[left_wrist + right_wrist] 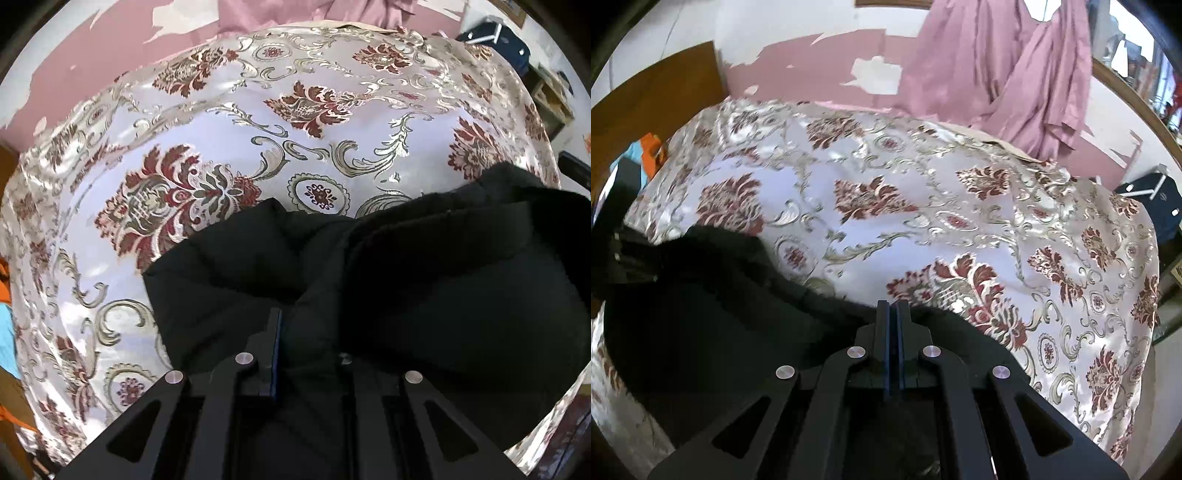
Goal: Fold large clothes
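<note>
A large black garment [406, 266] lies bunched on a bed with a shiny floral bedspread [221, 110]. In the left wrist view my left gripper [291, 325] is shut on a fold of the black garment; the cloth covers the right finger, only the left finger [271, 343] shows. In the right wrist view my right gripper [893, 314] has its two fingers pressed together at the edge of the black garment [720, 302], which spreads to the lower left. The cloth appears pinched between them. The other gripper's dark body shows at the left edge.
The bedspread [960, 221] fills most of both views. Pink curtains [1015, 74] hang behind the bed by a peeling pink wall. A wooden headboard [657, 96] stands at the left. A dark blue object [1145, 192] sits off the right side.
</note>
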Motion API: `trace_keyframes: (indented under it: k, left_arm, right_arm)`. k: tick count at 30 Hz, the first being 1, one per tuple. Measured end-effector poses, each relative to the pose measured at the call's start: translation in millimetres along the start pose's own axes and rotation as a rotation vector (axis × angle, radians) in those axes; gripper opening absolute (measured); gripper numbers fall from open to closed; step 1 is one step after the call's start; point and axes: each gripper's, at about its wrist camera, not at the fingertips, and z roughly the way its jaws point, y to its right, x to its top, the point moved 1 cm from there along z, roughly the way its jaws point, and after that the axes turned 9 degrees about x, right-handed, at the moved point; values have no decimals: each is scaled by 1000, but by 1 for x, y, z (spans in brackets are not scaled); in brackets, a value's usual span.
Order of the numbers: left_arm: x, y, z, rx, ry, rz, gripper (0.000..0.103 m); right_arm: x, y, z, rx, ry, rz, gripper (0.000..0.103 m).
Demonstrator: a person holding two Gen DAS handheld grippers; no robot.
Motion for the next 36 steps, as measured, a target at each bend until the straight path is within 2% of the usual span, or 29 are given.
trace_keyframes:
  k: [4, 7, 8, 9, 10, 11, 12, 16, 18, 22, 27, 31, 36]
  left_arm:
    - [-2, -6, -6, -4, 20, -24, 21]
    - [-2, -9, -17, 38, 49, -18, 37]
    - [-2, -12, -21, 45, 67, -26, 49]
    - [-1, -16, -28, 48, 96, -39, 64]
    - [0, -21, -36, 48, 130, -57, 70]
    - [1, -26, -42, 44, 155, -73, 76]
    - [2, -30, -47, 34, 175, -88, 76]
    - [3, -41, -63, 32, 204, -129, 77]
    - [-1, -44, -70, 50, 228, -138, 77]
    - [-18, -47, -87, 44, 295, -176, 79]
    - [-42, -39, -107, 37, 373, -218, 87]
    - [-62, -19, -125, 35, 445, -166, 93]
    - [-82, 15, -122, -17, 411, -64, 95]
  right_arm:
    - [-4, 10, -12, 5, 47, 44, 3]
    - [-10, 15, -21, 19, 62, 69, 5]
    - [-12, 16, -24, 21, 66, 73, 11]
    - [-13, 17, -27, 26, 72, 76, 24]
    - [-15, 17, -30, 30, 79, 80, 33]
    - [-16, 18, -34, 33, 91, 84, 50]
    - [-17, 17, -38, 35, 103, 87, 57]
    - [-24, 18, -48, 55, 108, 116, 61]
    - [-32, 20, -54, 60, 111, 140, 71]
    - [-54, 21, -65, 64, 97, 151, 73]
    - [-76, 13, -84, -3, 138, 122, 74]
    - [-88, 0, -100, -33, 174, 88, 76]
    - [-110, -11, -105, -18, 130, 96, 77]
